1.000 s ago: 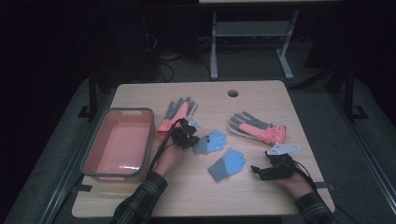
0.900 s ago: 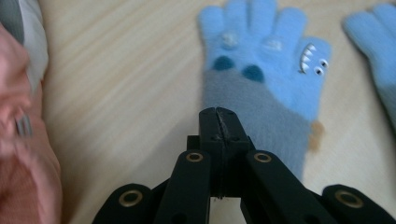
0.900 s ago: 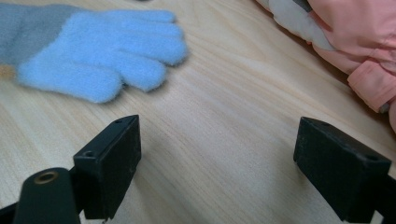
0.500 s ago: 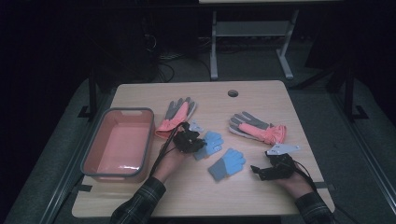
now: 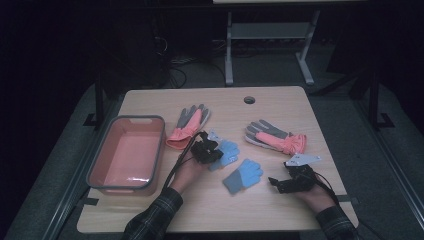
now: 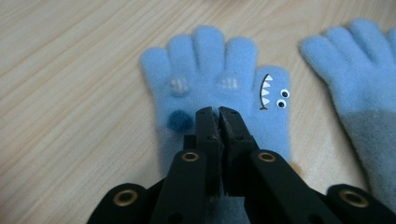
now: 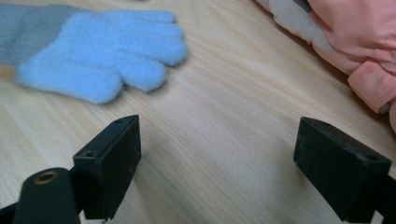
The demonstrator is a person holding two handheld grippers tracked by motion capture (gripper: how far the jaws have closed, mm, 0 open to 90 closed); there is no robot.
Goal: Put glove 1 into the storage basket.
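Observation:
Two blue knit gloves lie mid-table. The one with a shark face point(image 6: 210, 79) point(image 5: 229, 151) is flat under my left gripper point(image 6: 219, 113) point(image 5: 212, 151), whose jaws are pinched together on its palm. The second blue glove point(image 5: 243, 175) point(image 6: 364, 93) point(image 7: 93, 46), blue with a grey cuff, lies to the right of the first. My right gripper point(image 7: 217, 154) point(image 5: 280, 182) rests low over bare wood with its jaws wide apart and nothing between them, to the right of that glove.
A pink tray point(image 5: 102, 160) with a grey rim stands at the table's left. One pink-and-grey glove point(image 5: 189, 125) lies behind my left gripper. Another pink-and-grey glove point(image 5: 275, 137) point(image 7: 369, 46) lies behind my right gripper. A round hole point(image 5: 249, 99) marks the table's far side.
My left gripper has slid a little to the right onto the shark-face glove. The right gripper and the other gloves have stayed put.

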